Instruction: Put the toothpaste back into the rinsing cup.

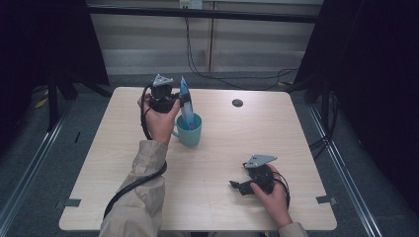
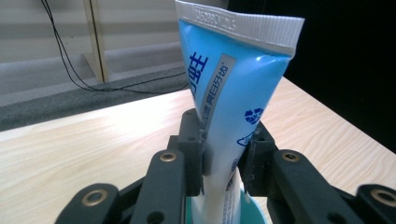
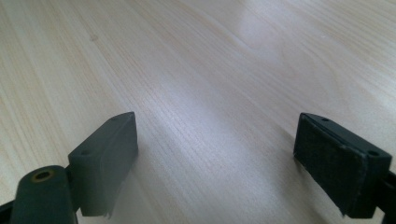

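A small dark round fitting (image 1: 237,102) sat in the tabletop (image 1: 222,148) near the far edge, well apart from everything else. Toward the far left corner stood a teal mug (image 1: 189,129), handle facing the left edge. A blue-and-white toothpaste tube (image 2: 224,93) stood nearly upright in it, crimped end up, lower end inside the mug. The left hand-held gripper (image 2: 219,154) was clenched on the tube's middle. The right hand-held gripper (image 3: 215,163) rested near the near right corner, jaws spread wide over bare wood.
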`<state>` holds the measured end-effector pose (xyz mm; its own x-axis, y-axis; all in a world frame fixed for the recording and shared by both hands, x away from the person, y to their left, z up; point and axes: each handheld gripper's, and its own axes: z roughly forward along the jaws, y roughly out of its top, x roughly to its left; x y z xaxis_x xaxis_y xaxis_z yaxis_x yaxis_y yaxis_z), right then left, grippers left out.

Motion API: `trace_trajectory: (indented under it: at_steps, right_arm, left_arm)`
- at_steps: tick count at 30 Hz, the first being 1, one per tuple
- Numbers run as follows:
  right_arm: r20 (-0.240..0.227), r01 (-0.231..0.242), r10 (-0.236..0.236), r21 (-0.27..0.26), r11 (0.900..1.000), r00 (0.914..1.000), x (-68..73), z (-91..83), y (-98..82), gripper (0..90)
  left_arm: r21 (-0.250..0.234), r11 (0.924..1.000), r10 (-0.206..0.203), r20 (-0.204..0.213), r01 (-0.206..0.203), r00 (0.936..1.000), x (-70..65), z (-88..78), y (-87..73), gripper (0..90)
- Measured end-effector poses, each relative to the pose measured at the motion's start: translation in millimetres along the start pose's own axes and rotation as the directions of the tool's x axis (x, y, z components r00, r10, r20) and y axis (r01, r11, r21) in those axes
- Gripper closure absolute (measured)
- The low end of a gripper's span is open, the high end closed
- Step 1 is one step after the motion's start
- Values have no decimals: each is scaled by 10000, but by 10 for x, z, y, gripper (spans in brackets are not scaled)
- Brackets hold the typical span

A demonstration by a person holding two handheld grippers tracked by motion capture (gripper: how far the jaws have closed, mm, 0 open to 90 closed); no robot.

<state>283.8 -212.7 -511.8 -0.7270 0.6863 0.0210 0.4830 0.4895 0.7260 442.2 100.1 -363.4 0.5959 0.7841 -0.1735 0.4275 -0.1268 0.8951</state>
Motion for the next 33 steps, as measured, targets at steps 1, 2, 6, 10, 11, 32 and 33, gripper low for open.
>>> trace_trajectory:
  at_steps: [1, 2, 6, 10, 11, 32, 33]
  right_arm:
    - [-23, -26, 26, 26, 10000, 10000, 3, -1, 0, 134]
    - [-29, -11, 11, 23, 10000, 10000, 3, -1, 0, 134]
    - [-41, -9, 9, 27, 10000, 10000, 3, -1, 0, 134]
    - [-69, 11, -11, 13, 10000, 10000, 2, 0, 0, 134]
    - [-74, 17, -16, 15, 10000, 10000, 2, 0, 0, 134]
    - [-119, 67, -67, 37, 10000, 9999, 3, -2, -1, 134]
    - [-125, 57, -56, 42, 10000, 9999, 4, -2, -1, 134]
  left_arm:
    - [6, 10000, -12, -5, 12, 10000, 0, 5, -16, 738]
    - [4, 10000, -30, 1, 30, 10000, 0, 17, -32, 738]
    - [20, 10000, -26, -7, 26, 10000, -17, 32, -60, 738]
    - [-5, 10000, -76, 3, 76, 10000, -25, 41, -75, 737]
    - [44, 10000, -72, 11, 72, 10000, -25, 48, -93, 737]
    - [263, 9992, -309, 30, 308, 9995, -4, 105, -233, 735]
    - [259, 9989, -386, 12, 386, 9993, 4, 108, -248, 735]
